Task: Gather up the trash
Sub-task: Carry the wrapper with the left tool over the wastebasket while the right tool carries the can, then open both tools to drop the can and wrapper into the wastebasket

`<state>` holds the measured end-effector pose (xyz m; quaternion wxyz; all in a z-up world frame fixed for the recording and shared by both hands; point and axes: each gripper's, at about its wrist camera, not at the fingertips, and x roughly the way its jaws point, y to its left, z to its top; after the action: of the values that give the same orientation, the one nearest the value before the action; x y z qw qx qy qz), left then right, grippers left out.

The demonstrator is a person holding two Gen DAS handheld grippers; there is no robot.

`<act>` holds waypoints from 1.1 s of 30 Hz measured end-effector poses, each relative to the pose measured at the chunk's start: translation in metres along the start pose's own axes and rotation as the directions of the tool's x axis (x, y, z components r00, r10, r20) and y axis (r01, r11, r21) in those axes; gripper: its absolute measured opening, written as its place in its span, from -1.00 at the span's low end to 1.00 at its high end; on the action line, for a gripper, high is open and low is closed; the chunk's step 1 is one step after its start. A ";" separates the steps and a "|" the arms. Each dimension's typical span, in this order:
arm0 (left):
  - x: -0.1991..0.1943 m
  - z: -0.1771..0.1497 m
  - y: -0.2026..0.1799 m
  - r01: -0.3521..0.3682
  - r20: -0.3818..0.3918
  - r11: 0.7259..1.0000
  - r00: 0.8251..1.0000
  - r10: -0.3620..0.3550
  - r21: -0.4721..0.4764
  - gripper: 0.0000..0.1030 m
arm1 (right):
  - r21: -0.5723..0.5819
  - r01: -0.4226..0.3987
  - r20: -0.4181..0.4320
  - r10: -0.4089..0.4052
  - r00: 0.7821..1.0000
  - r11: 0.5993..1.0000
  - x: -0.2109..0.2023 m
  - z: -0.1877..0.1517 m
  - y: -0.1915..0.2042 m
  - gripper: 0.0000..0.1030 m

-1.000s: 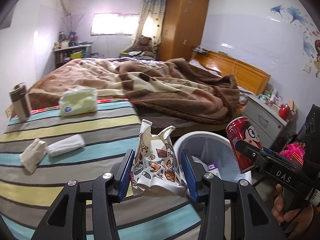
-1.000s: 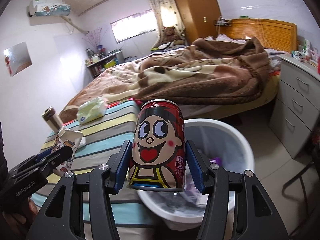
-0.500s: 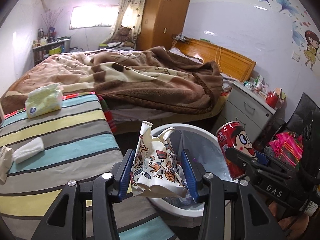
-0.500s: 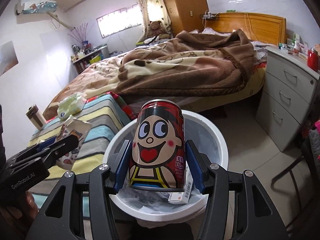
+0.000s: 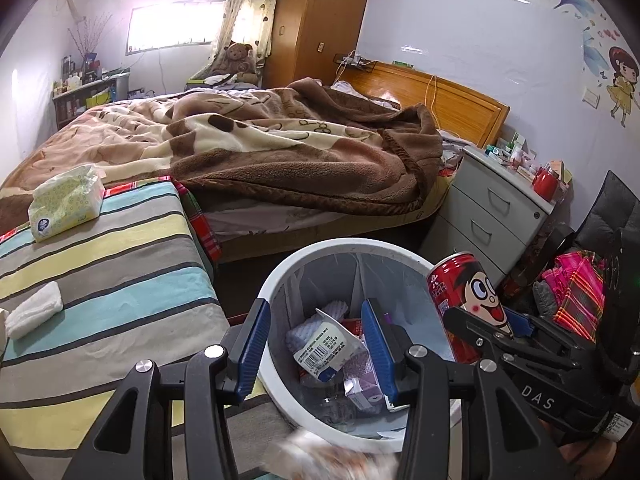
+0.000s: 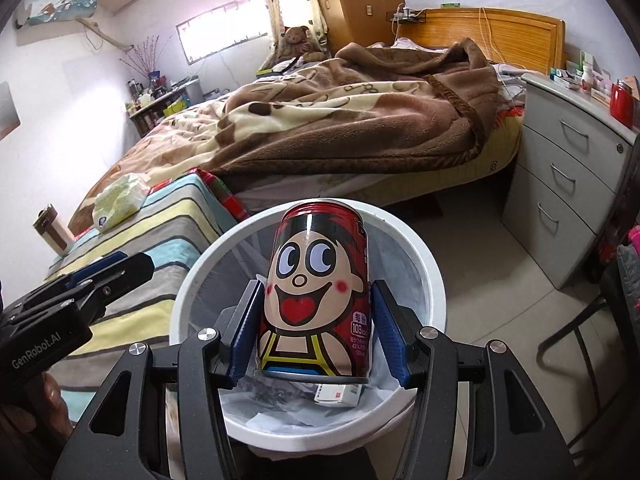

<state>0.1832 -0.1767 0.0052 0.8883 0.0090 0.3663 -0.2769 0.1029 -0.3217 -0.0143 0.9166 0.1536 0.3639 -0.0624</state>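
Note:
My left gripper (image 5: pixel 316 344) is open and empty over the white trash bin (image 5: pixel 276 280). A blurred patterned wrapper (image 5: pixel 332 458) shows at the bottom edge, below the jaws. The bin holds several pieces of trash (image 5: pixel 328 350). My right gripper (image 6: pixel 316 328) is over the same bin (image 6: pixel 428 264) with a red cartoon-face can (image 6: pixel 316 292) between its blue pads; small gaps show beside the can. The can (image 5: pixel 464 300) and right gripper also show at the right of the left wrist view.
A striped-cloth surface (image 5: pixel 100 264) left of the bin carries a tissue pack (image 5: pixel 66 200) and a folded white tissue (image 5: pixel 34 314). A bed with a brown blanket (image 5: pixel 280 140) lies behind. A grey drawer unit (image 5: pixel 488 216) stands right. A bottle (image 6: pixel 52 230) stands far left.
My left gripper has let go of the patterned wrapper, which has dropped below the jaws. Both grippers moved further over the bin. The can looks looser in the right gripper.

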 end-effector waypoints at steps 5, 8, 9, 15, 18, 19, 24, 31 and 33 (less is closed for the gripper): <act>0.004 -0.001 0.004 0.004 -0.004 1.000 1.000 -0.004 -0.016 -0.07 | -0.001 -0.002 -0.030 0.002 1.000 1.000 0.010 -0.003 -0.002 0.08; 0.006 -0.003 0.008 -0.004 -0.011 1.000 1.000 0.004 -0.020 -0.07 | -0.003 -0.007 -0.044 0.006 0.999 1.000 0.015 -0.005 -0.002 0.08; 0.006 -0.004 0.010 -0.003 -0.016 1.000 1.000 0.003 -0.024 -0.07 | -0.004 -0.010 -0.047 0.010 0.999 1.000 0.016 -0.005 -0.002 0.08; 0.006 -0.009 0.013 -0.014 -0.024 1.000 1.000 0.013 -0.026 -0.07 | -0.011 -0.015 -0.068 0.014 0.998 1.000 0.021 -0.006 0.000 0.08; 0.006 -0.010 0.015 -0.016 -0.027 0.999 1.000 0.015 -0.034 -0.07 | -0.019 -0.016 -0.076 0.015 0.997 1.000 0.023 -0.005 0.002 0.18; 0.005 -0.011 0.016 -0.018 -0.028 0.999 0.999 0.017 -0.035 -0.07 | -0.019 -0.025 -0.073 0.023 0.997 1.000 0.023 -0.004 0.002 0.37; 0.004 -0.012 0.016 -0.022 -0.028 0.999 0.999 0.021 -0.035 -0.06 | -0.037 -0.038 -0.048 0.037 0.998 0.999 0.018 -0.003 0.007 0.46; -0.002 -0.015 0.019 -0.019 -0.022 0.999 1.000 0.018 -0.041 0.02 | -0.033 -0.045 -0.024 0.045 0.999 0.998 0.013 -0.004 0.008 0.46; -0.005 -0.017 0.021 -0.016 -0.019 0.999 1.000 0.015 -0.042 0.02 | -0.034 -0.050 -0.022 0.049 0.999 0.998 0.014 -0.003 0.010 0.46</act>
<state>0.1799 -0.1534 -0.0077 0.8869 -0.0043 0.3802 -0.2622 0.1132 -0.3109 -0.0238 0.9164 0.1476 0.3707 -0.0318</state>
